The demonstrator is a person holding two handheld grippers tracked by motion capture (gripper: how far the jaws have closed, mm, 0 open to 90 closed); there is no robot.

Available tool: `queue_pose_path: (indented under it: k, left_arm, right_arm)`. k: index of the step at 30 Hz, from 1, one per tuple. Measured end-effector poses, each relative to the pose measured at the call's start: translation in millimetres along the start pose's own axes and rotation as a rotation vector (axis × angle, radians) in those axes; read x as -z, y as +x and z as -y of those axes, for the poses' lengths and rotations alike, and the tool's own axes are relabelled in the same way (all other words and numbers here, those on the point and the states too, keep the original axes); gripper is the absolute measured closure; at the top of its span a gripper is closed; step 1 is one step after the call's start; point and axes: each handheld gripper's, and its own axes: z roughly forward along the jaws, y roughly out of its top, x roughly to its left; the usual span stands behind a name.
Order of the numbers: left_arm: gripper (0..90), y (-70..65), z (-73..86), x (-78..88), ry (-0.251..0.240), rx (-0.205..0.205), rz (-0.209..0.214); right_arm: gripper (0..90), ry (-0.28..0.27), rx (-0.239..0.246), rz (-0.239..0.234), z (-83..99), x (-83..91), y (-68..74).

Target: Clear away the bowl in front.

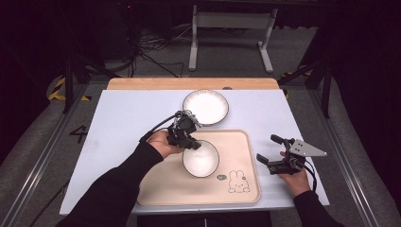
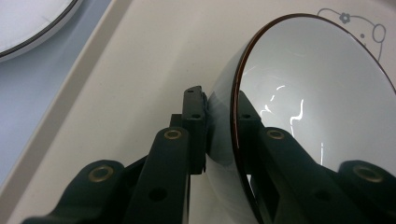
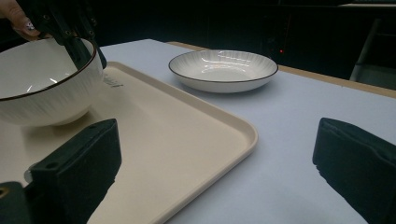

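Observation:
A white bowl [image 1: 201, 159] with a dark rim stands on the cream tray [image 1: 236, 146]. My left gripper [image 1: 190, 142] is shut on the bowl's near-left rim, one jaw inside and one outside, as the left gripper view shows on the bowl [image 2: 317, 93]. In the right gripper view the bowl [image 3: 42, 88] sits at the left with the left gripper [image 3: 77, 44] on its rim. My right gripper [image 1: 269, 149] rests open on the white table right of the tray, nothing between its jaws. A shallow white plate [image 1: 205, 107] lies beyond the tray; it also appears as the plate [image 3: 223, 69].
The tray [image 3: 187, 140] carries a rabbit drawing [image 1: 238, 181] at its near right corner. The white tabletop [image 1: 123, 118] ends in a wooden strip [image 1: 189, 83] at the far side. A desk frame [image 1: 231, 28] stands on the floor behind.

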Motion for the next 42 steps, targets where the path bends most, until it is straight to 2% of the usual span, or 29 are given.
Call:
queue_pose_path:
  k: [3,12,21,24,30,32,34,38,42]
  left_arm:
    - [80.3,0.4,-0.2,-3.4,0.014,0.000,0.004]
    - [80.3,-1.1,-0.6,-5.3,0.010,0.000,-0.003]
    - [80.4,5.8,3.6,-8.0,0.022,0.040,0.009]
    - [78.1,8.1,4.9,-9.9,0.017,0.065,0.006]
    - [73.7,11.0,6.1,-12.5,0.011,0.083,0.004]
    - [66.5,12.0,6.5,-11.2,-0.010,0.093,0.021]
    - [55.1,12.3,6.8,-9.2,-0.029,0.095,0.016]
    - [41.4,11.1,9.3,-3.8,-0.082,0.107,0.006]
    - [27.2,10.3,13.7,3.5,-0.156,0.128,0.023]
  right_arm:
    - [1.6,0.001,0.000,0.001,0.0,0.1,-0.1]
    - [1.6,0.001,-0.001,0.000,0.0,0.1,-0.2]
    - [1.6,0.001,-0.001,0.000,0.0,0.1,-0.2]
    - [1.6,0.001,-0.001,0.000,0.0,0.1,-0.2]
    - [1.6,0.001,0.000,0.000,0.0,0.0,-0.1]
    - [1.6,0.001,0.001,-0.001,0.0,-0.1,-0.1]
    - [1.6,0.001,0.003,-0.002,-0.1,-0.1,-0.1]
    - [1.6,0.001,0.001,0.000,0.0,-0.1,0.0]
    - [1.7,0.002,-0.001,-0.002,0.0,-0.1,-0.1]
